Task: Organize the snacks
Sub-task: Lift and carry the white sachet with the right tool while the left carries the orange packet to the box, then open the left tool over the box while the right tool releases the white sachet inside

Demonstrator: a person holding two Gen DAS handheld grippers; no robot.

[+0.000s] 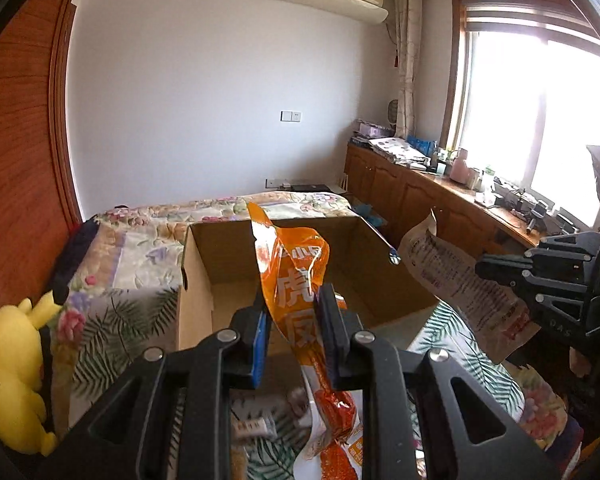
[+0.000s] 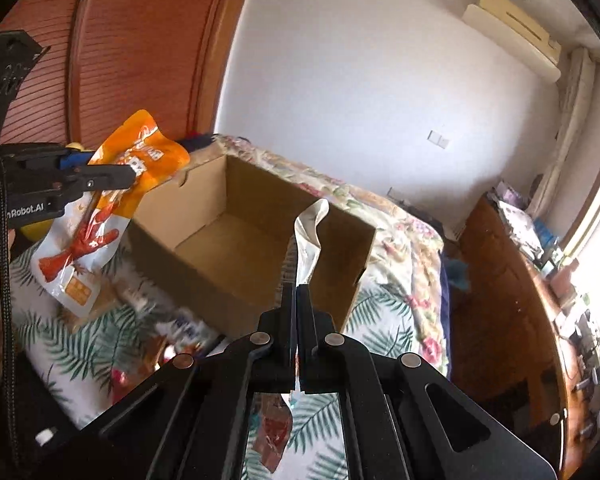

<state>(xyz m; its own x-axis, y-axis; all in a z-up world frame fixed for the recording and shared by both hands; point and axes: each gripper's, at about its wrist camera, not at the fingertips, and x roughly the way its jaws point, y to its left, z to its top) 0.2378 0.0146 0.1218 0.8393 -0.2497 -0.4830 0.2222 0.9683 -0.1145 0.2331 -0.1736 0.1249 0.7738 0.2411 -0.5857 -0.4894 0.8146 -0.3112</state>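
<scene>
An open cardboard box (image 1: pixel 204 280) stands on the flowered bed, also seen in the right wrist view (image 2: pixel 236 200). My left gripper (image 1: pixel 292 304) is shut on an orange snack bag (image 1: pixel 296 280) and holds it above the box's near edge; in the right wrist view the left gripper (image 2: pixel 128 176) and the orange bag (image 2: pixel 100 208) are left of the box. My right gripper (image 2: pixel 298 292) is shut on a pale silver-backed snack bag (image 2: pixel 308 236) held over the box's near right corner. In the left wrist view the right gripper (image 1: pixel 484 270) holds this bag (image 1: pixel 460 280) right of the box.
Several more snack packets (image 2: pixel 180 328) lie on the bed in front of the box. A yellow plush toy (image 1: pixel 12 368) sits at the bed's left edge. A wooden cabinet (image 1: pixel 420 192) with clutter runs under the window on the right. A wooden wardrobe (image 2: pixel 132 40) stands at left.
</scene>
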